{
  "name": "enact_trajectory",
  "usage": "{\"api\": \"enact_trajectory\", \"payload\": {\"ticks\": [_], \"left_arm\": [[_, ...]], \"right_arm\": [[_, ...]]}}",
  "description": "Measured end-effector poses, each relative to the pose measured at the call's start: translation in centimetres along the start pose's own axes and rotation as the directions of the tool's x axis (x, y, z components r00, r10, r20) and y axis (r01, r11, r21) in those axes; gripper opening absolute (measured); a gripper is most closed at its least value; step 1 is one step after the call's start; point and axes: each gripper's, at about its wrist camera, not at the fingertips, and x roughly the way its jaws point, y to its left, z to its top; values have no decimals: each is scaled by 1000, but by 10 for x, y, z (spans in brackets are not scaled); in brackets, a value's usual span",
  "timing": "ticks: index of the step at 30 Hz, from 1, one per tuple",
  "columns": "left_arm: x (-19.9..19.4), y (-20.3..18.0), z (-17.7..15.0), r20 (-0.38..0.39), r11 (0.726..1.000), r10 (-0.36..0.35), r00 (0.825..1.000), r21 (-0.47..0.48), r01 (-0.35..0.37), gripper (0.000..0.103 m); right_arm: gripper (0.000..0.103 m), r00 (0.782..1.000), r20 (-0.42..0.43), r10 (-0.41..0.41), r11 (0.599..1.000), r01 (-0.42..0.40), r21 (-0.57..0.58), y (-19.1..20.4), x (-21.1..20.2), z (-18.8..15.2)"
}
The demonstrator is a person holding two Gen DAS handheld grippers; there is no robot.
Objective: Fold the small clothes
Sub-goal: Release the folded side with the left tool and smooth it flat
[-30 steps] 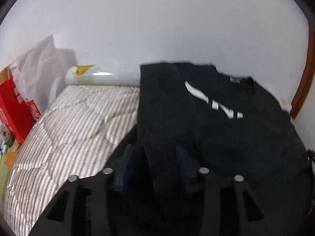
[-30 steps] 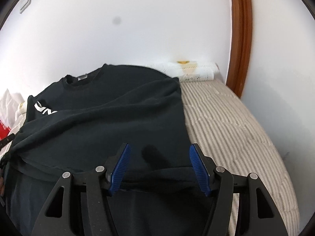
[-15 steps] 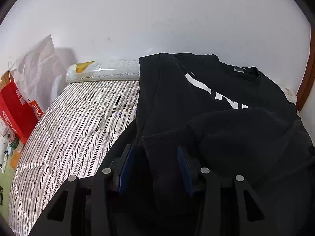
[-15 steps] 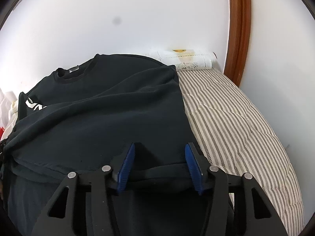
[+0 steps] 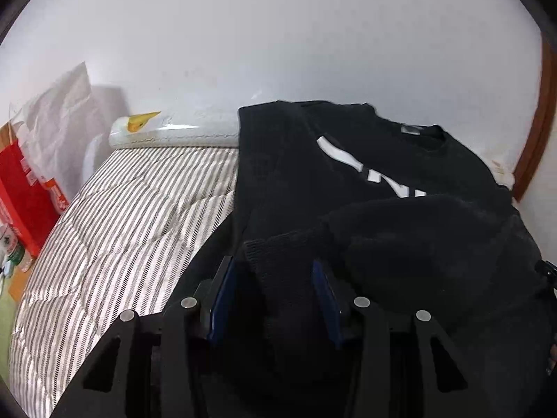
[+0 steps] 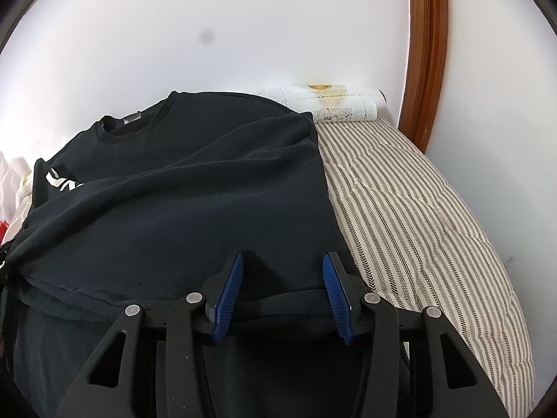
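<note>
A black sweatshirt [image 6: 181, 209] lies spread on the striped mattress [image 6: 417, 216], its collar toward the far edge by the white wall and its hem toward the near edge where both tools work. One side has been laid over the body, so the white lettering [image 5: 369, 170] on the chest is partly covered, which suggests the lengthwise fold is done and the hem is now being taken up for the crosswise one. The left gripper [image 5: 275, 292] has a ribbed cuff or hem band of the sweatshirt running up between its blue pads [image 5: 222, 296]; the jaws stand only partly closed, and the dark cloth hides whether the pads truly pinch it, so I cannot tell whether it grips or merely straddles the band. The right gripper [image 6: 283, 289] sits at the near edge with its jaws apart and a roll of the hem bunched across the gap, the pads beside the cloth and not pressed on it, so it reads as released, likely poised to close on that edge. Holding the two near corners at once would keep the hem level when it is lifted toward the collar. A rolled lace cloth [image 6: 344, 104] lies along the far edge against the wall, and a red carton [image 5: 24, 195] stands off the mattress's left edge, both clear of the fold.
</note>
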Motion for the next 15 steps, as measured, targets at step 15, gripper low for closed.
{"api": "enact_trajectory", "payload": {"ticks": [15], "left_arm": [[-72, 28, -26, -6, 999, 33, 999, 27, -32, 58]], "right_arm": [[47, 1000, 11, -18, 999, 17, 38, -23, -81, -8]]}}
